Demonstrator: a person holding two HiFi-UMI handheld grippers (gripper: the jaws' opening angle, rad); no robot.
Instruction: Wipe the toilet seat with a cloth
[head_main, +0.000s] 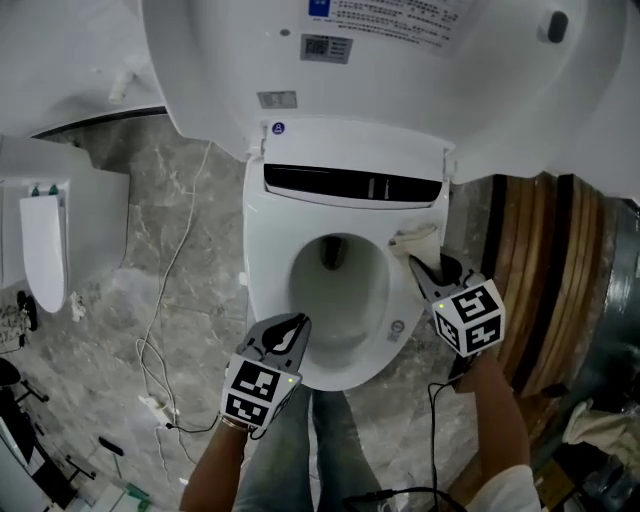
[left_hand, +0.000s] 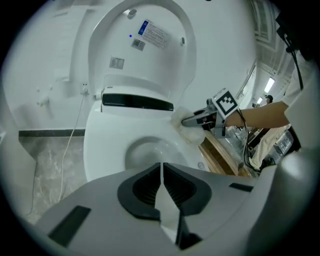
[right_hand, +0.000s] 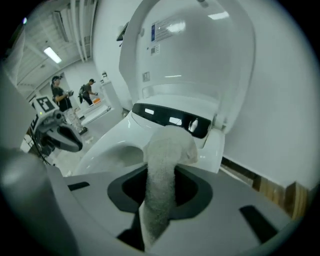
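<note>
At the far left of the head view a white fixture (head_main: 45, 250) is cut off by the frame edge, and what it is cannot be told. A thin cable (head_main: 170, 290) is seen trailing over the marble floor (head_main: 150, 220) beside it. The left gripper (head_main: 298, 322) is held over the front left of the seat (head_main: 268, 262), and whether the two touch cannot be judged from above. In its own view its jaws are seen pressed together with nothing caught between them. The bowl (head_main: 345, 300) is ringed by the seat. A dark opening (head_main: 330, 255) is seen at its back, and whether water stands in it cannot be made out. The lid (head_main: 400, 70) is raised, its top cut off by the frame, and the print on its labels (head_main: 325, 47) is too small to be read. The cloth (head_main: 418, 240), off-white with a nubbly, towel-like surface, is laid on the back right of the seat, just beside the hinge block (head_main: 350, 185). Its far end is bunched into a rounded wad, while its near end is hidden inside the right gripper (head_main: 415, 265), whose jaws are clamped on it. In the right gripper view a narrow strip of it is shown pinched between them. Right of the seat, wooden panelling (head_main: 520, 270) is partly hidden by the lid, and the clutter (head_main: 600, 440) at the lower right corner is too dark to be named.
</note>
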